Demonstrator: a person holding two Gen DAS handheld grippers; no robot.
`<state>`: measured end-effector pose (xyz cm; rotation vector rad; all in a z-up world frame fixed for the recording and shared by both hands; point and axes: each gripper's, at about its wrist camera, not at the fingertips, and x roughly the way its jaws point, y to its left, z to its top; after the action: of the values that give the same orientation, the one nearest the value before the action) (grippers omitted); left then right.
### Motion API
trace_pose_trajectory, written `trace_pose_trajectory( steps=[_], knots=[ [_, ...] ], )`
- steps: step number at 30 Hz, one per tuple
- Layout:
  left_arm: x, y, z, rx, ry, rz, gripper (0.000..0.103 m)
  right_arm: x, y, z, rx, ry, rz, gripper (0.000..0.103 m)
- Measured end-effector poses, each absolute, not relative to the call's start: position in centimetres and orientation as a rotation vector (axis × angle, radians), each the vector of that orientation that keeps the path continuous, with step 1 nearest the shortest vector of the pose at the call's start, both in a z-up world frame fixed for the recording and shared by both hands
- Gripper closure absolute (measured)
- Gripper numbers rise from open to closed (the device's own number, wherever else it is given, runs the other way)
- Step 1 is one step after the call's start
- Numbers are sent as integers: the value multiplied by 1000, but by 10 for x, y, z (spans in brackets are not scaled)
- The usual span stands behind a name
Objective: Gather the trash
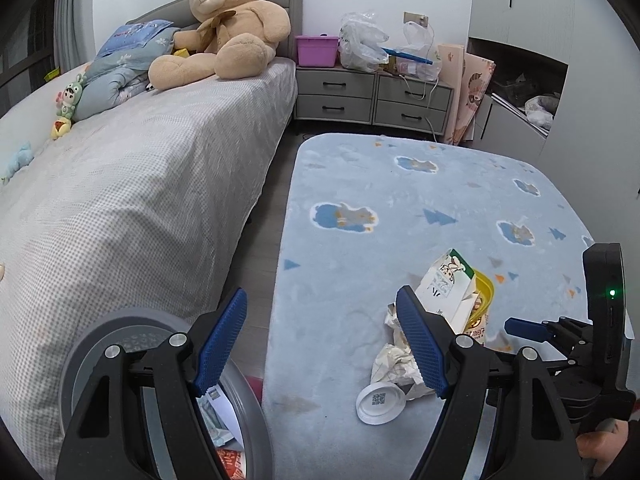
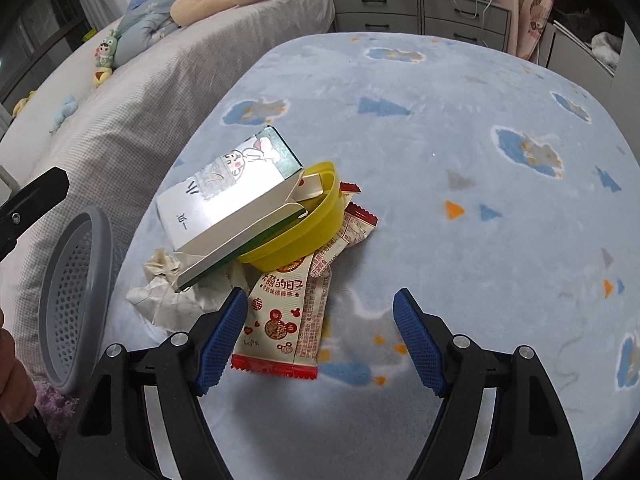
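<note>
A pile of trash lies on the light blue rug (image 2: 460, 140): a white and green carton (image 2: 232, 196), a yellow bowl (image 2: 304, 236), snack wrappers (image 2: 288, 312) and crumpled paper (image 2: 168, 292). The left wrist view also shows the carton (image 1: 448, 284), the crumpled paper (image 1: 394, 354) and a white round lid (image 1: 378, 402). My right gripper (image 2: 320, 340) is open and empty, just in front of the wrappers. My left gripper (image 1: 322, 344) is open and empty, above the rug's left edge. A grey perforated bin (image 1: 236, 408) with trash inside sits below its left finger.
The bin also shows at the left in the right wrist view (image 2: 72, 300). A bed (image 1: 140, 168) with a teddy bear (image 1: 228, 28) runs along the left. Grey drawers (image 1: 372, 96) with bags stand at the back. The right gripper's body (image 1: 580, 344) shows at lower right.
</note>
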<state>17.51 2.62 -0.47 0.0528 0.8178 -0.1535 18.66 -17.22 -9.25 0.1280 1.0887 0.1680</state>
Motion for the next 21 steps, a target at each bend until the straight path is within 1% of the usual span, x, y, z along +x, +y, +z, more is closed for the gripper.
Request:
trace_pose_trajectory(
  steps=[2, 4, 6, 7, 8, 21],
  knots=[
    [177, 25, -7, 52, 826, -155, 29, 188, -170, -94, 128, 1090, 169, 33],
    [177, 23, -8, 55, 830, -161, 29, 190, -167, -95, 118, 1087, 170, 41],
    [177, 20, -8, 64, 830, -167, 29, 188, -166, -95, 113, 1092, 184, 55],
    [177, 18, -9, 69, 830, -170, 29, 187, -167, -95, 115, 1096, 191, 59],
    [176, 16, -10, 73, 831, -172, 29, 186, -167, -95, 111, 1099, 191, 71],
    [173, -7, -16, 114, 843, -234, 29, 163, -217, -95, 197, 1095, 91, 71]
  ],
)
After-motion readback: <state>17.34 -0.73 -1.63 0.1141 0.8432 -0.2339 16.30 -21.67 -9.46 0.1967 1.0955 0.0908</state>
